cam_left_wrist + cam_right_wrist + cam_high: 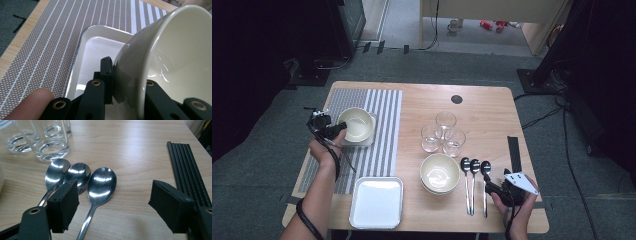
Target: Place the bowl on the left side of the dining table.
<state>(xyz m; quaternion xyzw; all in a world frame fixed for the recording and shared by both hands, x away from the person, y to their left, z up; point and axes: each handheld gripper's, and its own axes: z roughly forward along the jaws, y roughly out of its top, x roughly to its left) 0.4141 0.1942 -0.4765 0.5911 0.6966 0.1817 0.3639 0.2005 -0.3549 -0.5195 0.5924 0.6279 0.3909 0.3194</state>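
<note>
The left gripper point(337, 131) has its jaws clamped on the near wall of a cream bowl point(357, 123), one jaw inside, one outside. In the left gripper view the bowl point(175, 57) tilts over a white tray point(85, 57) on the striped mat point(45, 40); whether its base touches the tray is hard to tell from here. The right gripper point(492, 186) waits with jaws wide apart, holding nothing, just behind the spoons point(475, 167).

To do this step well, the bowl should be levelled so its foot meets the tray flat and centred, and the jaws parted only once the weight rests there; a thin rim grip on glazed ware can slip if the hand twists. The right gripper would do well to close on the nearest spoon point(101, 183) at the handle, not the scoop.

The wooden surface point(482, 107) also carries a second tray point(377, 202) at the near edge, stacked bowls point(439, 173), three glasses point(443, 132) and a black strip point(513, 152) on the right. Around it lies grey carpet point(422, 65) with cables, dark stands at both sides, and a doorway beyond.
</note>
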